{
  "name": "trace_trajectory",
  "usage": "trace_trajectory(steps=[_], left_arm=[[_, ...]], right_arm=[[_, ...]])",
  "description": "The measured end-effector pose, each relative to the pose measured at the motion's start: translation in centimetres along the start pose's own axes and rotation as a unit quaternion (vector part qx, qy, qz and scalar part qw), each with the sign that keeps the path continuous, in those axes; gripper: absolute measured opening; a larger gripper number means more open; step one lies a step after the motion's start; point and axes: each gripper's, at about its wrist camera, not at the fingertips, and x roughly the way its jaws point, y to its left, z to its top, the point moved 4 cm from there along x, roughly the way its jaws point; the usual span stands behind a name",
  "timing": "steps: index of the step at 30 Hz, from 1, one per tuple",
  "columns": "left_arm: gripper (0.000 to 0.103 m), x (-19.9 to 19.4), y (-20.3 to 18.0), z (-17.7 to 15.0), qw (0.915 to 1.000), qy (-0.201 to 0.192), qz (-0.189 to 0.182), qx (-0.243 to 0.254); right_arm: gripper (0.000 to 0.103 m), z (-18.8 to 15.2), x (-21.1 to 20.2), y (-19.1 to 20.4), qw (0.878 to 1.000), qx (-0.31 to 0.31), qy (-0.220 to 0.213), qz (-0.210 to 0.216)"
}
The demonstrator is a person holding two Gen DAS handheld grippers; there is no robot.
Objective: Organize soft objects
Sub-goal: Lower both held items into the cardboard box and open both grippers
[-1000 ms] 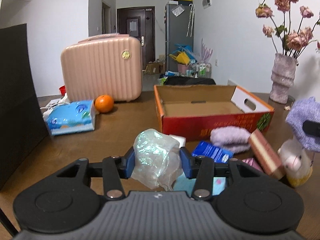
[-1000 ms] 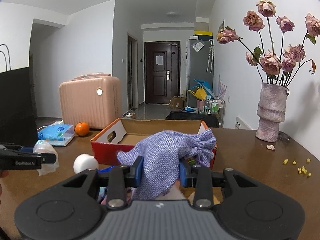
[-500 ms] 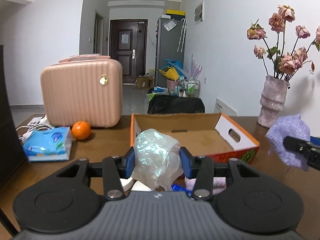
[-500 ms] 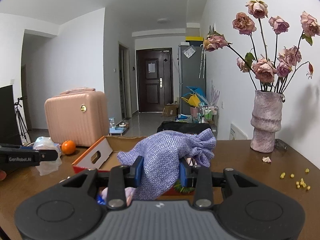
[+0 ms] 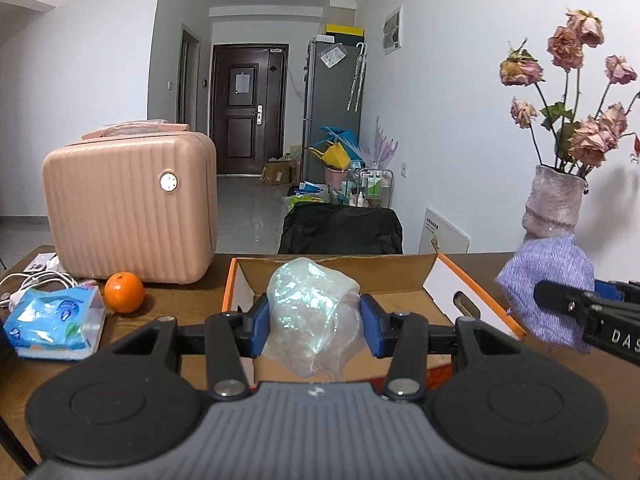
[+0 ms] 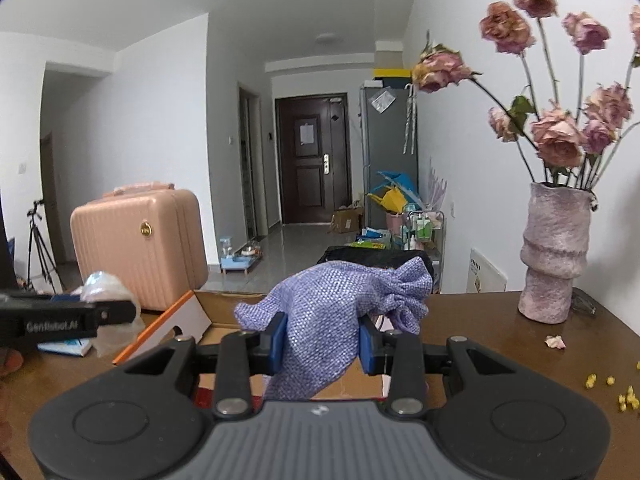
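The crumpled clear plastic bag (image 5: 314,312) sits between the blue pads of the left gripper (image 5: 314,326), which is closed on it at the middle, so its loose lower part hangs free below the pads. It is in the air just in front of the near wall of the open cardboard box (image 5: 472,300), and I judge it is carried there to be dropped inside, because the box looks empty in what shows and its top is open.

The purple woven pouch (image 6: 324,332) is pinched in the same way by the right gripper (image 6: 322,338); the gathered mouth of the pouch sticks out to the right side and the body droops down. It hangs above the near edge of the box, to the right of the bag. A grip at the middle seems sensible for such soft things, since they fold around the pads and do not slip easily.

On the counter (image 5: 188,304), left of the box, lie an orange (image 5: 124,292) and a blue tissue pack (image 5: 56,328), in front of a pink suitcase (image 5: 128,212). A vase (image 6: 554,256) with dried roses stands at the right, well apart.
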Motion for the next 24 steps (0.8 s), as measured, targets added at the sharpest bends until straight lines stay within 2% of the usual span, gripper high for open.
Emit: trace_trajectory(steps=[9, 16, 24], left_arm=[[0.047, 4.7, 0.5, 1.1, 0.9997, 0.016, 0.014, -0.012], [0.047, 7.5, 1.4, 1.5, 0.9991, 0.032, 0.019, -0.020], [0.047, 10.7, 1.5, 1.1, 0.9982, 0.055, 0.023, -0.007]], right_arm=[[0.035, 0.7, 4.7, -0.4, 1.000, -0.009, 0.026, 0.015], [0.035, 0.9, 8.0, -0.8, 0.999, -0.015, 0.048, 0.010], [0.035, 0.3, 11.7, -0.6, 0.996, -0.037, 0.083, 0.017]])
